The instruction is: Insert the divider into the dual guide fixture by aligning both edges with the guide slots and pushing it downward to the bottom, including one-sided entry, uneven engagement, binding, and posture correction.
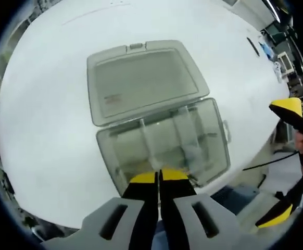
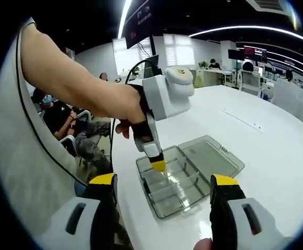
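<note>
White tabletop (image 1: 47, 130) spreads across both of your views, with an open-plan office of desks, monitors and ceiling light strips behind it in the right gripper view. At the centre of the left gripper view lies the clear grey compartment box (image 1: 164, 148), its hinged lid (image 1: 141, 80) thrown open flat above it toward the top of the frame. Your left gripper (image 1: 159, 177) rises from the bottom centre with its yellow-tipped fingers (image 1: 142, 178) pressed together right at the box's near edge; they seem to pinch the thin clear divider there, though it is too transparent to be sure. In the right gripper view that same gripper (image 2: 158, 165) points down into the box (image 2: 185, 179) at lower centre, held in your hand (image 2: 128, 112). Your right gripper (image 2: 164, 200) sits at the bottom of its own view, fingers (image 2: 103, 179) spread wide apart, grasping nothing, just short of the box.
</note>
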